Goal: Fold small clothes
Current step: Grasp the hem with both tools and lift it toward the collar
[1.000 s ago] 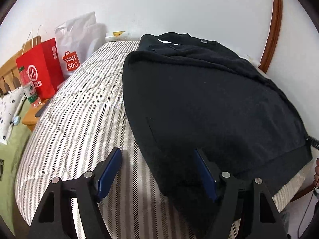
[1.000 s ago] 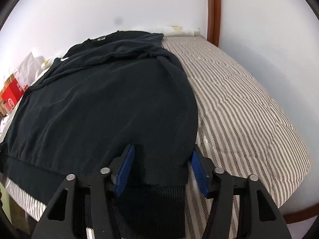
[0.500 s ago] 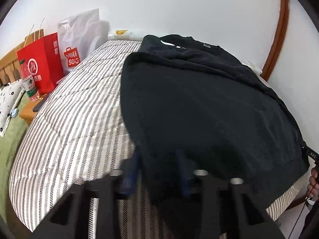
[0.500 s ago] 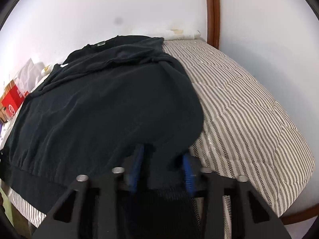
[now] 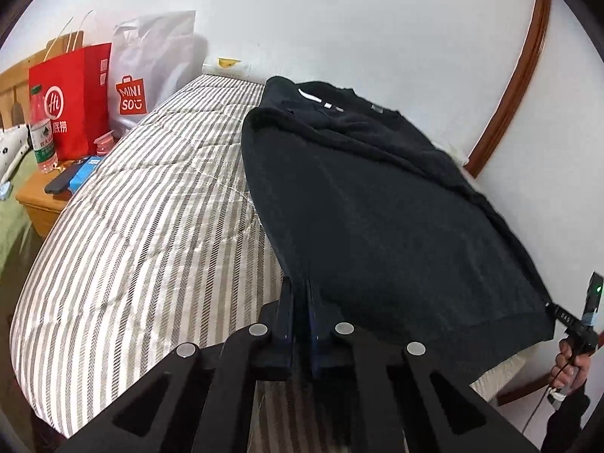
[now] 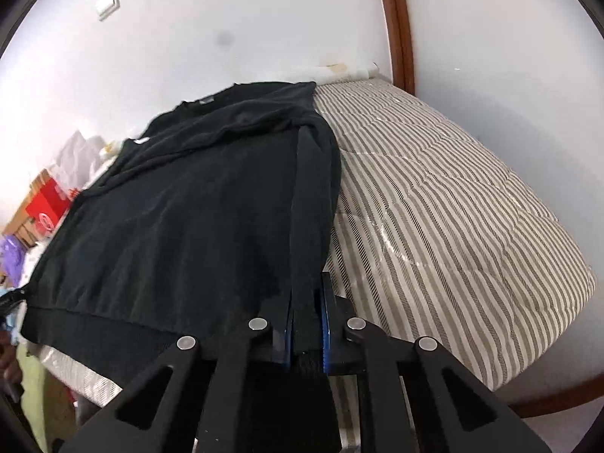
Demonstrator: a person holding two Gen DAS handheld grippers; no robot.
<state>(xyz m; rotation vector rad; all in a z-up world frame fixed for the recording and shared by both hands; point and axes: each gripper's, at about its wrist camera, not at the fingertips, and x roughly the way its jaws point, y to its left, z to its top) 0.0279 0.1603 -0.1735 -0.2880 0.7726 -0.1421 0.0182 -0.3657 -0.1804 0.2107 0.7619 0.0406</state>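
Observation:
A black sweatshirt (image 5: 377, 219) lies spread on the striped bed, collar at the far end by the wall, sleeves folded across the chest. It also shows in the right wrist view (image 6: 196, 219). My left gripper (image 5: 300, 294) is shut on the near left corner of its hem. My right gripper (image 6: 306, 294) is shut on the near right corner of the hem, and both lift the hem a little off the bed. The right gripper's handle (image 5: 589, 313) and the hand holding it show at the far right of the left wrist view.
The striped mattress (image 5: 151, 226) fills the bed, also seen in the right wrist view (image 6: 453, 207). A red bag (image 5: 71, 102), a white Miniso bag (image 5: 147, 79) and a bottle (image 5: 41, 136) stand on a wooden nightstand (image 5: 41, 204) at the left. White walls close behind.
Both grippers went from open around the hem corners to shut on them, and both have risen, lifting the hem edge off the bed.

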